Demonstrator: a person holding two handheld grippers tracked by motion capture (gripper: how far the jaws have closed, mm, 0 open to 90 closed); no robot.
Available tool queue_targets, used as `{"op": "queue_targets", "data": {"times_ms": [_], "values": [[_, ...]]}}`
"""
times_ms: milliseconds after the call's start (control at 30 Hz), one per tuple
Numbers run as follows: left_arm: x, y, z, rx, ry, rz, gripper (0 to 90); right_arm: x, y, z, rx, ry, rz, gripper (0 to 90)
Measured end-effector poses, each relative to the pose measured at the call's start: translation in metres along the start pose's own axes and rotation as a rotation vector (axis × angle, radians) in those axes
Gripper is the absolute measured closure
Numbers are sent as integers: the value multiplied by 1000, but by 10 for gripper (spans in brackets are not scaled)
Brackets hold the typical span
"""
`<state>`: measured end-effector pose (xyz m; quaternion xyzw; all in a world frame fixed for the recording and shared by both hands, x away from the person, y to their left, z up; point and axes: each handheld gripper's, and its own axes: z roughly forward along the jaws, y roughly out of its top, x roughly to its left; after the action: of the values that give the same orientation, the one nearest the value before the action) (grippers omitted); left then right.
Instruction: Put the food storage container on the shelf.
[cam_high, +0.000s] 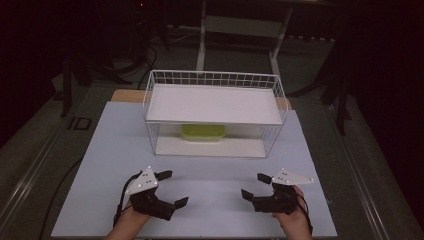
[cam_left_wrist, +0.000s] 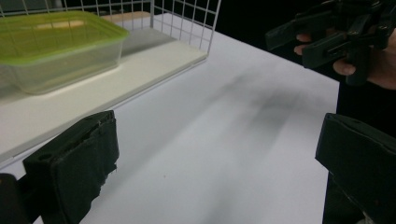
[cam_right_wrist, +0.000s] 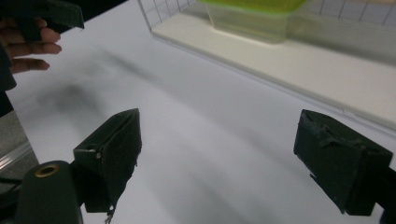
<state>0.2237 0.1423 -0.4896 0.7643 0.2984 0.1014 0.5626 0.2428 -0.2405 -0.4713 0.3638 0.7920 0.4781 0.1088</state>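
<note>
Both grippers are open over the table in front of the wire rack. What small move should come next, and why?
Probably ease both grippers forward toward the open front of the wire rack. The green-lidded container sits on its lower shelf, under the white upper shelf, and nothing is held: the left gripper and right gripper stand with jaws apart, on the near side of the table, well short of it.

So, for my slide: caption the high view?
Both tools, left and right, open before a wire basket holding a green-lidded container.
</note>
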Motion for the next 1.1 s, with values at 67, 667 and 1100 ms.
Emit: {"op": "queue_targets", "data": {"times_ms": [67,667,1100], "values": [[0,-1,1,1,-2,0,0,0,-4,-2,5,-7,0,150],[6,-8,6,-11,5,8,0,-13,-19,5,-11,9,-101,146],[10,-12,6,-14,7,-16,0,-18,-18,5,-12,-27,-109,145]]}}
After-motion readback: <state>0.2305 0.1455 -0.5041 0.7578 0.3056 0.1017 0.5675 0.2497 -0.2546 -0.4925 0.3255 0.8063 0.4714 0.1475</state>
